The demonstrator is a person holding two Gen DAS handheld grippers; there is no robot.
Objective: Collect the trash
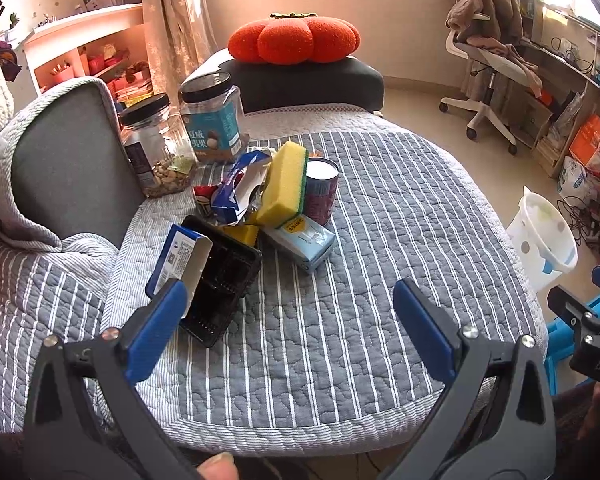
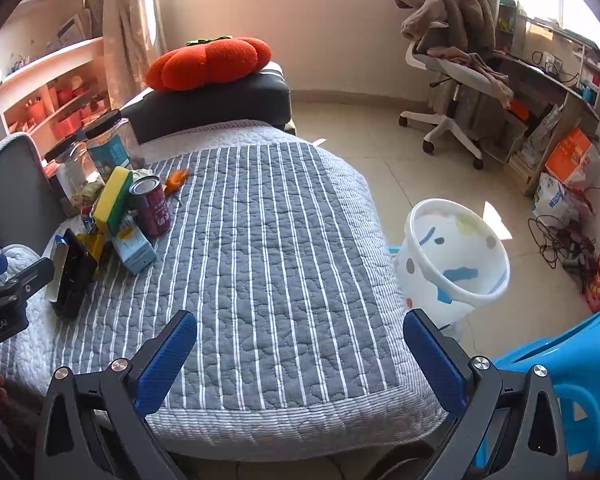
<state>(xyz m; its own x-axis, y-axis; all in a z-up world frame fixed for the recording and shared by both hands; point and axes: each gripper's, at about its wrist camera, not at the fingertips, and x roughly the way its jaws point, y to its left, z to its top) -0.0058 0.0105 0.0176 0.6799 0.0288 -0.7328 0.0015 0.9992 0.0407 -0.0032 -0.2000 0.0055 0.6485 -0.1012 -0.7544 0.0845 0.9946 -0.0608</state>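
The trash lies heaped on the striped quilt (image 1: 340, 280): a black plastic tray (image 1: 223, 276), a milk carton (image 1: 304, 242), a purple can (image 1: 322, 192) and a yellow sponge (image 1: 283, 184), beside two jars (image 1: 159, 148). The spotted wastebasket (image 2: 456, 256) stands on the floor at the quilt's right. The left gripper (image 1: 289, 304) and the right gripper (image 2: 300, 336) both gape wide, holding nothing.

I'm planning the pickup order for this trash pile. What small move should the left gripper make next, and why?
Probably ease the open left gripper forward-left onto the black plastic tray: it is the nearest piece of the pile, and both grippers are empty.
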